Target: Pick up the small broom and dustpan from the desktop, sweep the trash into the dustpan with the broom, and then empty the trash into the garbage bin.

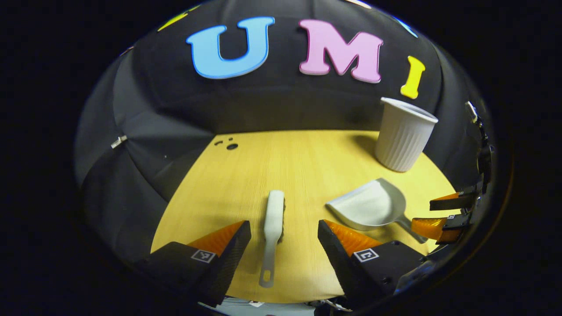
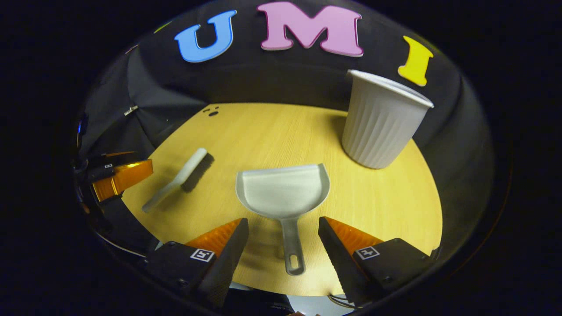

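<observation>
1. Table (image 1: 246, 175): yellow wood-grain top, round-edged in both views, carrying every item below; the black cloth wall stands behind it. Three small dark holes (image 1: 228, 143) sit near its far left edge.

2. Broom (image 1: 273, 219): small, white, lying flat on the table left of the dustpan and apart from it. In the left gripper view its handle points toward the camera and its dark bristles show along the right side of the head. In the right gripper view it lies at a slant, head away.

3. Dustpan (image 2: 283, 189): white, lying flat on the table between the broom and the bin, touching neither. In the right gripper view its handle, with a hanging hole at the end, points toward the camera and its open mouth faces the wall.

4. Bin (image 2: 381, 120): white, ribbed, cup-shaped, upright on the table, behind and to the right of the dustpan, near the wall.

5. Left claw (image 1: 284, 230): wide open, holding nothing; its fingers stand either side of the broom handle, clear of it.

6. Right claw (image 2: 283, 228): wide open, holding nothing; its fingers stand either side of the dustpan handle, clear of it. In the left gripper view it appears at the right edge, by the dustpan handle.
</observation>
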Demonstrator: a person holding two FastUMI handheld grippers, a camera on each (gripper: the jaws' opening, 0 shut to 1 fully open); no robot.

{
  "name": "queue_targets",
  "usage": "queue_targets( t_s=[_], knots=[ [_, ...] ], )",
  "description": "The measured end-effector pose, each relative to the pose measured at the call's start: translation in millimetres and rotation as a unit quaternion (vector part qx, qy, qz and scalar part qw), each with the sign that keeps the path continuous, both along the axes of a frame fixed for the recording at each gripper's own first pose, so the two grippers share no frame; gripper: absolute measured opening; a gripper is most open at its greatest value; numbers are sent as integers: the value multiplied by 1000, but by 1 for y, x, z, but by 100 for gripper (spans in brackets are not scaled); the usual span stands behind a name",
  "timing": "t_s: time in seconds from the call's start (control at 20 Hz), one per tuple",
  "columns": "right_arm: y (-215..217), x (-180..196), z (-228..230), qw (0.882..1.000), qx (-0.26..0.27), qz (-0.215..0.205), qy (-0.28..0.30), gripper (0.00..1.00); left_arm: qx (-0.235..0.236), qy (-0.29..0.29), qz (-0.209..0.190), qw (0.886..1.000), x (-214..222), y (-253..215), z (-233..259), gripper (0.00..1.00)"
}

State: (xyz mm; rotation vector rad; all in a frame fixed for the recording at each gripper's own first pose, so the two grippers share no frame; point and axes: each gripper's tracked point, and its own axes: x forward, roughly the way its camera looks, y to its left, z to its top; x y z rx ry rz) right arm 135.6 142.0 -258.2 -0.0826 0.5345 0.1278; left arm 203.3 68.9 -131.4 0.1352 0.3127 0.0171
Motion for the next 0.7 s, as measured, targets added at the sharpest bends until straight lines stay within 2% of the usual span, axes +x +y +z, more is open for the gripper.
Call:
queue_targets(
  t_s=[0.1, 0.3, 0.4, 0.55, 0.6, 0.7],
  knots=[
    [2, -15, 25, 999, 1, -2, -34, 100, 22, -39, 3, 999, -28, 1, 16, 98],
    [9, -46, 74, 995, 3, 6, -103, 99, -12, -101, -17, 995, -79, -16, 35, 98],
    [19, -62, 97, 991, 19, 23, -131, 99, -16, -139, -18, 990, -104, -16, 52, 98],
    [17, -86, 138, 980, 28, 28, -194, 100, 1, -210, -38, 977, -133, -23, 90, 98],
    [14, -90, 151, 975, 32, 23, -220, 100, 19, -224, -42, 974, -140, -30, 99, 98],
    [8, -91, 165, 968, 45, 27, -246, 100, 12, -227, -51, 972, -144, -48, 98, 98]
  ],
)
